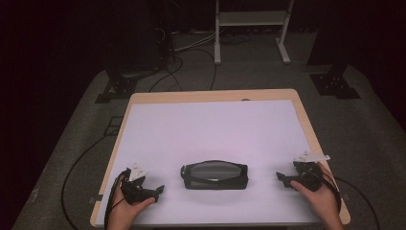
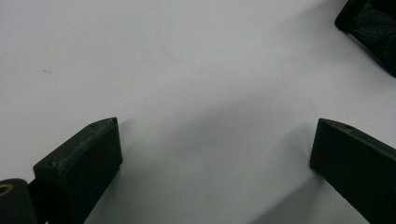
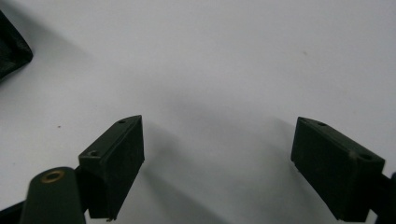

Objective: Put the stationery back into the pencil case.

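Note:
A black zippered pouch (image 1: 214, 175) with a grey mesh top lies flat on the white sheet, near the front middle of the table. My left gripper (image 1: 159, 189) rests low at the pouch's left, jaws wide open and pointing toward it. A corner of the pouch (image 2: 373, 32) shows at the upper right of the left gripper view. My right gripper (image 1: 280, 178) sits at the pouch's right, open with only bare sheet between its jaws. The pouch's edge (image 3: 11, 51) peeks in at the left of the right gripper view. Both grippers (image 2: 215, 140) (image 3: 217, 140) are apart from the pouch.
The white sheet (image 1: 210, 129) covers a wooden table (image 1: 306, 124). Beyond the table's far edge stand a white frame (image 1: 251, 28), dark stands and cables on the grey floor. Black cables trail from both grippers past the table's front corners.

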Tool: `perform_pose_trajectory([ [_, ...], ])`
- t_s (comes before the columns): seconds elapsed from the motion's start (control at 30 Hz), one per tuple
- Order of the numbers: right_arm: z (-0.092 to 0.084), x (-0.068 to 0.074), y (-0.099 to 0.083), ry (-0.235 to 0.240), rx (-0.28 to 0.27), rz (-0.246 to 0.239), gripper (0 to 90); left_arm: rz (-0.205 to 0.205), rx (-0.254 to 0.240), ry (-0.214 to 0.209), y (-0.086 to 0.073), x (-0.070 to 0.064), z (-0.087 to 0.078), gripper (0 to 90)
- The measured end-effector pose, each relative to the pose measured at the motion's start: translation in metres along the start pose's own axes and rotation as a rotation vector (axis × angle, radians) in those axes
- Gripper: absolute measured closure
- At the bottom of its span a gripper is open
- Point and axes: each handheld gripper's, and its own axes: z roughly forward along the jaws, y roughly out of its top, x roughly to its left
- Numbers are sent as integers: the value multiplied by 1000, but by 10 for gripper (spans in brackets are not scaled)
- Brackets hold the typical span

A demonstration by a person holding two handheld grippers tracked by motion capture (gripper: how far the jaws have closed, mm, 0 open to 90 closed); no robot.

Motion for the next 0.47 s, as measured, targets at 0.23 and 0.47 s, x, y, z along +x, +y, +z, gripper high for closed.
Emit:
perform_pose_trajectory([
  [0.23,-2,-1,-12,-17,-26,-2,157,0,0,0,0,0,0,14],
  [0.47,-5,1,-18,-39,-44,12,141,0,0,-1,0,-1,0,14],
])
